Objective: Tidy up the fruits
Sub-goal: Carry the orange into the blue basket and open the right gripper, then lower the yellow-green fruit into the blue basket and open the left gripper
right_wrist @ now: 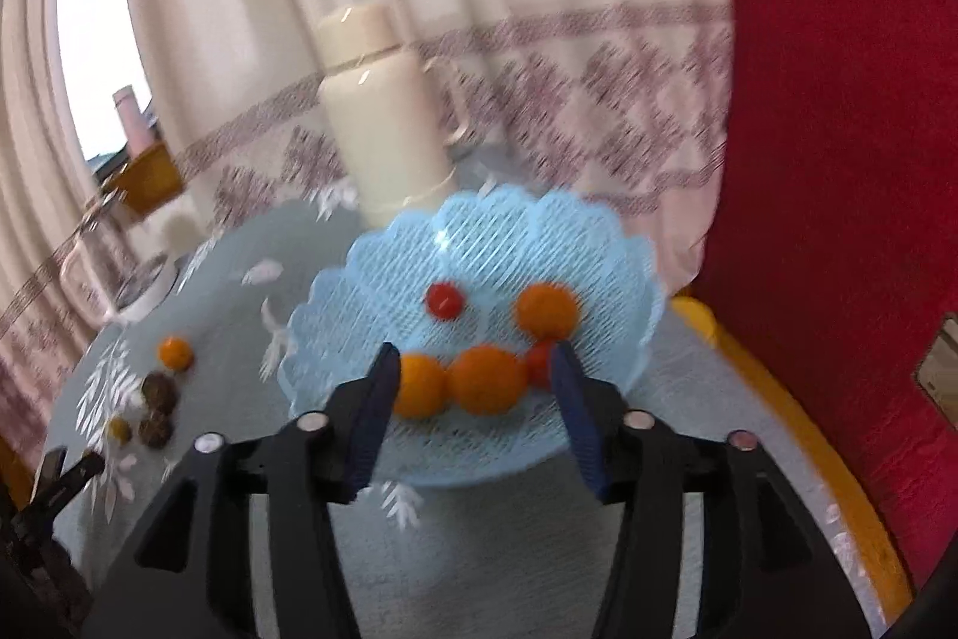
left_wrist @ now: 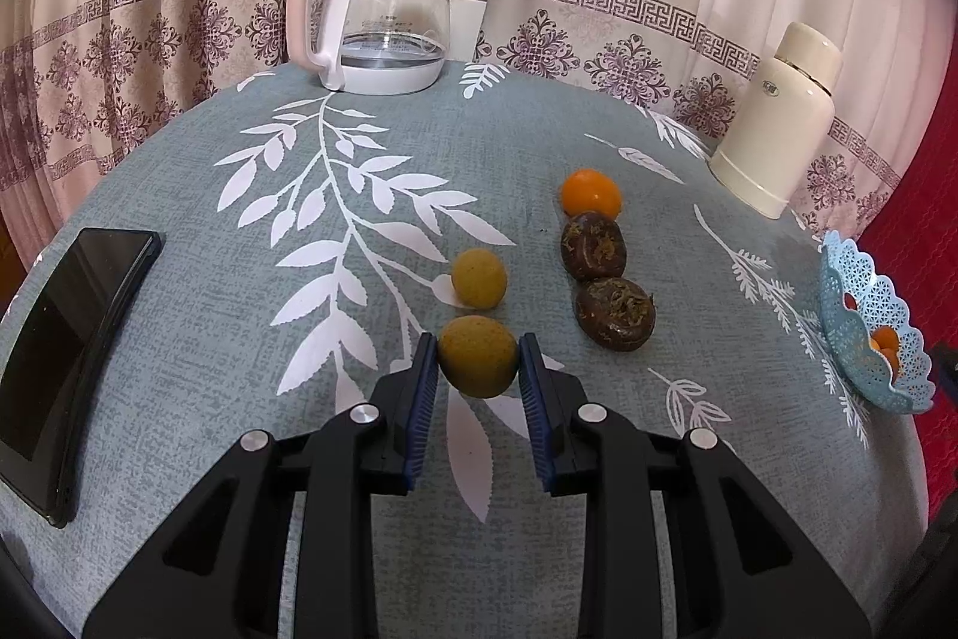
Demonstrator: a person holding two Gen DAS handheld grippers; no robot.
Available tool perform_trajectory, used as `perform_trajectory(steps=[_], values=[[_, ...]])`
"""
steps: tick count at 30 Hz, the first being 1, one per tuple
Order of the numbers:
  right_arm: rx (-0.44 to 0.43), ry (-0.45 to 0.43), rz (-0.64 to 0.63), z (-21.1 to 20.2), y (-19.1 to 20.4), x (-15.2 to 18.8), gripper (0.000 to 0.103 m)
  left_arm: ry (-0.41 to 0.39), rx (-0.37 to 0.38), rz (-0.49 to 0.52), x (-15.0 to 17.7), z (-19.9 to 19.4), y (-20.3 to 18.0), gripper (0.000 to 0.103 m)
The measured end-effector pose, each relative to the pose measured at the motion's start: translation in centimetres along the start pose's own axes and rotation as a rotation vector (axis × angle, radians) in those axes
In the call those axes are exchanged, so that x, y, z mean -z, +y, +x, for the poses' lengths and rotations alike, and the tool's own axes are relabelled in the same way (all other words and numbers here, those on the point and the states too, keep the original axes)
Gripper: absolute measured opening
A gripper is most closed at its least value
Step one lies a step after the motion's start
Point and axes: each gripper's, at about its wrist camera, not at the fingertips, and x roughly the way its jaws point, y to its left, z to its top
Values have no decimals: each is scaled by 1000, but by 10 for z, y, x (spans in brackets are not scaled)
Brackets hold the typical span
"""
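My left gripper (left_wrist: 477,342) is shut on a yellow-green fruit (left_wrist: 477,360) that sits low over the grey leaf-print tablecloth. Just beyond it lies a second yellow fruit (left_wrist: 479,278). To the right are two brown fruits (left_wrist: 593,245) (left_wrist: 615,314) and an orange fruit (left_wrist: 591,194). In the blurred right wrist view my right gripper (right_wrist: 476,348) stands open over the blue lattice basket (right_wrist: 509,220). Two orange fruits (right_wrist: 419,387) (right_wrist: 486,380) lie in the basket between its fingers. A third orange fruit (right_wrist: 548,306) and two small red fruits (right_wrist: 445,300) (right_wrist: 542,360) lie there too.
A glass kettle (left_wrist: 389,10) with a pink handle stands at the table's far edge. A cream flask (left_wrist: 778,118) stands at the back right, just behind the basket (left_wrist: 868,333). A black phone (left_wrist: 66,339) lies at the left. Curtains hang behind; a red chair (right_wrist: 838,160) is at the right.
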Motion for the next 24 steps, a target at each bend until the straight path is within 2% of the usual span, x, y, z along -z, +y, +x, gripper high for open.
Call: perform_trajectory(steps=[3, 8, 11, 14, 24], values=[[58, -46, 18, -4, -6, -1, 54, -6, -8, 13, 0, -1, -4, 28], [129, -62, 30, 1, -15, 7, 54, -4, 24, 42, 1, -7, -22, 28], [135, -85, 58, -1, -20, 7, 54, 0, 61, 73, 2, -11, -43, 28], [130, -98, 77, -4, -24, 8, 63, 1, 111, 106, 2, -14, -67, 28], [114, -95, 117, -2, -28, 12, 65, 15, 250, 227, -5, -10, -152, 28]])
